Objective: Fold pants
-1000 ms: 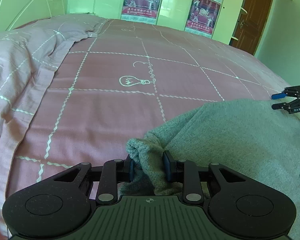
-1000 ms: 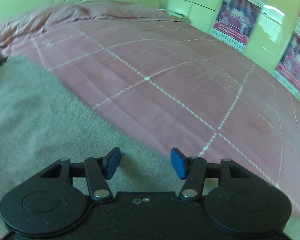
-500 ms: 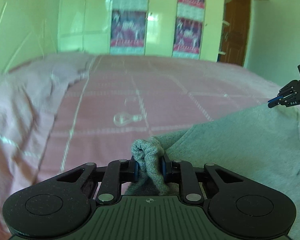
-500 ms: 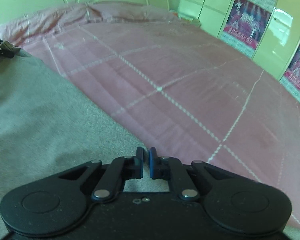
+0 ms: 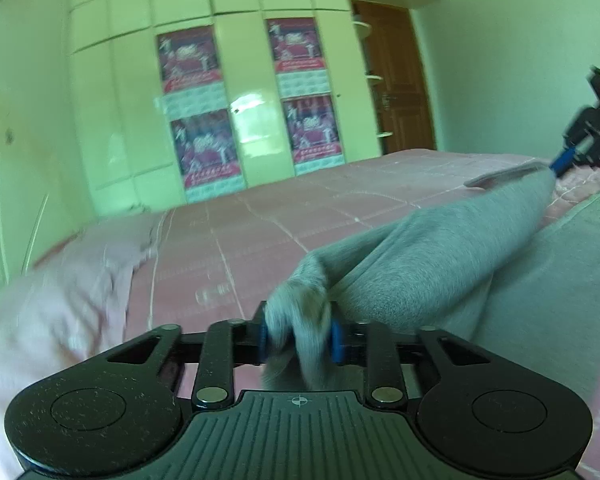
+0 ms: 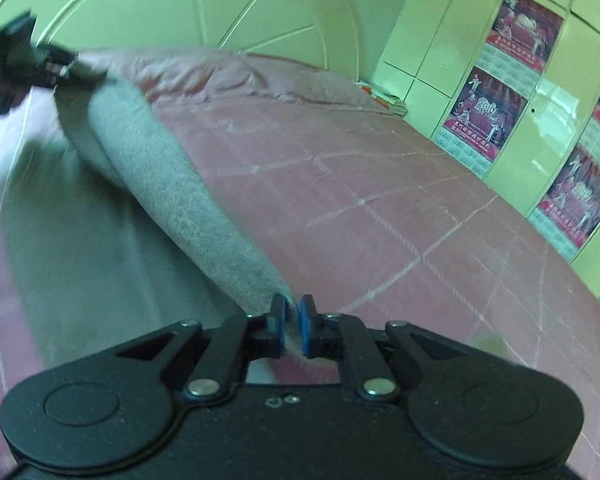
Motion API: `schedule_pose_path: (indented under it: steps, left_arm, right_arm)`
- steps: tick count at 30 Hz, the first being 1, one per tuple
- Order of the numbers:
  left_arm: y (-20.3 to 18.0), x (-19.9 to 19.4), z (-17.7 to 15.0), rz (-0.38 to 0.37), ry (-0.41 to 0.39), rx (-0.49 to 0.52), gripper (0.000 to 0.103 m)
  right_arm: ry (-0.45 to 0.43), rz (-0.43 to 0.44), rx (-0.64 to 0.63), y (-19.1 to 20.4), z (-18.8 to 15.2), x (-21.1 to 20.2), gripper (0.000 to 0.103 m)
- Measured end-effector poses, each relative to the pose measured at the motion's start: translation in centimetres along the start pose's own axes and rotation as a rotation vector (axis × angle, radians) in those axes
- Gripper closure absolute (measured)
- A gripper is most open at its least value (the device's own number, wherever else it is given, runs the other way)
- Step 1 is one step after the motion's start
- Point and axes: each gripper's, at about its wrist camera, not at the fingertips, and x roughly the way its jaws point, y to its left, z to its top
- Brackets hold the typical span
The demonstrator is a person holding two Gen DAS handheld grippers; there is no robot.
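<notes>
Grey fleece pants (image 5: 440,276) are lying across a wide bed covered in a pink bedspread (image 5: 284,216) with a pale grid pattern, and one long edge is now being raised off it. A second ago the whole garment was lying flat; now the edge is stretching taut in the air between the two tools, while the rest is staying spread on the bedspread below. This looks like the start of a fold, with the lifted edge ready to be carried over the flat part.

The left gripper (image 5: 300,338) is clamping a bunched wad of the grey cloth between its blue pads. The right gripper (image 6: 293,326), which was open a second ago, is now pinching the far end of the same edge; its jaws are nearly together with only a thin layer of cloth between them.

A rumpled pink pillow (image 6: 236,76) is resting at the head of the bed.

Motion blur is smearing both views. Which part of the pants is waist or hem is impossible to tell, and the garment's near edge is running out of view.
</notes>
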Motion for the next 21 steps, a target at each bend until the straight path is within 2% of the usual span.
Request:
schedule_pose_path:
  steps: [1,2,6,8,12,16,18,20,21]
  left_arm:
    - [-0.9,-0.9,-1.4,0.050,0.034,-0.041,0.033]
    - [-1.6,-1.9,-2.7,0.093,0.052,-0.098,0.025]
    - [-3.2,-5.4,-5.8,0.208,0.136,-0.348,0.026]
    - [-4.0,-7.1,-6.2,0.244,0.127,-0.474,0.026]
    - [-5.5,-9.2,-5.9,0.249,0.106,-0.676,0.026]
    - [-6.6,-8.2,-6.1,0.209,0.088,-0.864,0.025]
    - [-6.1,-6.9,-7.0,0.180,0.084,-0.986,0.026]
    - [-5.6,-6.2,-7.5,0.141,0.039,-1.073,0.026]
    - [-5.1,-5.4,-7.9,0.132,0.027,-1.108,0.026]
  right_arm:
    - [-0.010,-0.013,0.071,1.0,-1.7,-0.8,0.090]
    - [-0.027,-0.023,0.165,1.4,-3.2,-1.6,0.090]
    - [-0.088,-0.056,0.440,2.6,-7.1,-3.5,0.089]
    - [-0.123,-0.056,0.537,2.9,-7.9,-3.7,0.088]
    - [-0.160,-0.079,0.621,3.5,-8.4,-3.3,0.085]
    - [-0.166,-0.098,0.665,3.8,-7.8,-2.4,0.078]
    - [-0.153,-0.109,0.715,3.8,-7.7,-1.7,0.065]
    - [-0.156,-0.110,0.782,3.4,-7.5,-0.9,0.040]
    - [-0.157,-0.108,0.814,2.9,-7.6,-0.6,0.038]
